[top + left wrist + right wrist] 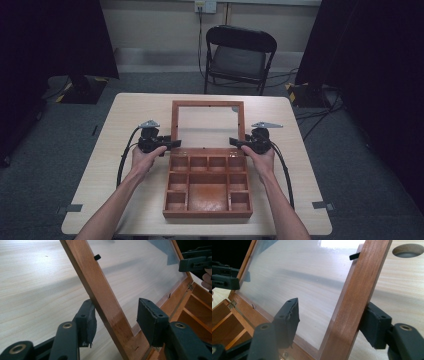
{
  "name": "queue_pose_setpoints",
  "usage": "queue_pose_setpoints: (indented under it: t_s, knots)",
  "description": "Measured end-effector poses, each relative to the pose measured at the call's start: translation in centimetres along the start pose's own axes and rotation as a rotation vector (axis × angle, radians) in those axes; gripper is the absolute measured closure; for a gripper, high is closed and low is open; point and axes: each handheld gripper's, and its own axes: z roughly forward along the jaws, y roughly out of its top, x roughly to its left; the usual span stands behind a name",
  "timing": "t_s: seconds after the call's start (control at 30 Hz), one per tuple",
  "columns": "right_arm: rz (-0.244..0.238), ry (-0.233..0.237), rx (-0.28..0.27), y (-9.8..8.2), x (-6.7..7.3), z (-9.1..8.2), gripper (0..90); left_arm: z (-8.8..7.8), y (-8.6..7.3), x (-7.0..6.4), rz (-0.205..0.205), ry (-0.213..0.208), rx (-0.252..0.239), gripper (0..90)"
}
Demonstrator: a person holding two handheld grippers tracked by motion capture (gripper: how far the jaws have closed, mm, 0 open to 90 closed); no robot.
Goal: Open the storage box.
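Forearms enter from the bottom of the high view, reaching over the near edge of the pale wooden table [125, 210]. Between them lies a wooden box [207, 212] with its compartments facing up: a row of four small ones along the hinge side, smaller ones down each side, and one large one in the middle. All the compartments look bare.

Just beyond the box's hinged edge, the left gripper [165, 144] and the right gripper [239, 142] come in from opposite sides toward the lid [208, 104], a wooden frame around a clear pane that is swung open past the box.

From the left gripper view, the jaws stand wide apart, straddling the lid's side rail [105, 302]; one pad touches or nearly touches the rail, the other is clear of it over the pane. From the right gripper view, that gripper's jaws likewise straddle the opposite rail [354, 305], open, one pad against the wood's outer face.

A round hole [408, 250] sits in the tabletop beyond.

Farther off, a black folding chair [240, 57] stands behind the table, with dark curtains [55, 40] either side.
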Motion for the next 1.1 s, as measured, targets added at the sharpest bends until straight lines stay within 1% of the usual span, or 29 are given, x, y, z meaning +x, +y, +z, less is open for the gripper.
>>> queue_pose_setpoints:
  t_s: [0.07,0.1,0.13,0.17,0.2,0.23,0.27,0.33,0.4,0.47,0.53,0.57,0.63,0.8,0.87,0.97,1.0,1.03,1.07,1.1]
  knots:
    - [0.008,0.001,0.004,-0.1,-0.1,0.2,33.5,0.0,-0.1,0.1,0.001,0.006,0.015,47.7]
    - [0.010,-0.001,0.005,-0.2,-0.1,0.3,32.7,0.2,-0.1,0.1,0.011,0.002,0.022,46.2]
    - [0.013,-0.004,0.007,-0.3,-0.2,0.4,31.9,0.3,-0.2,0.1,0.007,0.004,0.022,43.7]
    - [0.020,-0.008,0.012,-0.3,-0.2,0.4,30.9,0.4,-0.2,0.1,0.005,0.004,0.033,41.7]
    - [0.017,-0.009,0.011,-0.5,-0.3,0.5,30.5,0.6,-0.3,0.2,-0.009,-0.005,0.034,40.1]
    - [0.032,-0.006,0.018,-0.6,-0.3,0.6,30.0,0.6,-0.4,0.3,-0.016,-0.008,0.039,39.4]
    - [0.031,-0.008,0.019,-0.6,-0.4,0.6,29.7,0.7,-0.4,0.4,-0.025,-0.012,0.037,39.2]
    - [0.035,-0.006,0.022,-0.7,-0.5,0.6,29.2,0.7,-0.5,0.4,-0.032,-0.013,0.038,38.5]
    - [0.027,-0.017,0.028,-0.8,-0.5,0.7,28.5,0.7,-0.5,0.4,-0.034,-0.009,0.042,37.7]
    - [0.032,-0.021,0.031,-0.8,-0.5,0.7,28.1,0.8,-0.5,0.5,-0.038,-0.007,0.041,37.3]
    - [0.042,-0.016,0.031,-1.0,-0.6,0.8,27.6,0.8,-0.6,0.7,-0.048,-0.021,0.046,36.9]
    - [0.039,-0.021,0.029,-1.0,-0.6,0.8,26.7,0.9,-0.6,0.7,-0.052,-0.015,0.045,36.2]
    - [0.043,-0.030,0.037,-1.1,-0.6,0.9,25.2,0.9,-0.7,0.8,-0.065,-0.019,0.049,35.8]
    - [0.037,-0.040,0.040,-1.2,-0.5,0.9,24.0,1.0,-0.7,0.8,-0.080,-0.014,0.058,35.5]
    - [0.040,-0.040,0.042,-1.2,-0.5,0.9,23.8,1.1,-0.7,0.8,-0.093,-0.020,0.052,35.2]
    - [0.051,-0.037,0.045,-1.2,-0.6,1.0,23.6,1.1,-0.8,0.8,-0.102,-0.005,0.052,33.8]
    - [0.055,-0.034,0.049,-1.2,-0.6,1.0,23.2,1.1,-0.8,0.6,-0.096,0.013,0.048,32.5]
    - [0.063,-0.030,0.052,-1.2,-0.7,1.0,22.8,1.1,-0.8,0.5,-0.079,0.033,0.042,34.5]
    - [0.078,-0.023,0.062,-1.3,-0.8,1.0,22.6,1.1,-0.8,0.4,-0.080,0.032,0.040,34.7]
    - [0.096,-0.013,0.066,-1.4,-0.9,1.0,22.4,1.0,-0.7,0.5,-0.089,0.020,0.044,34.3]
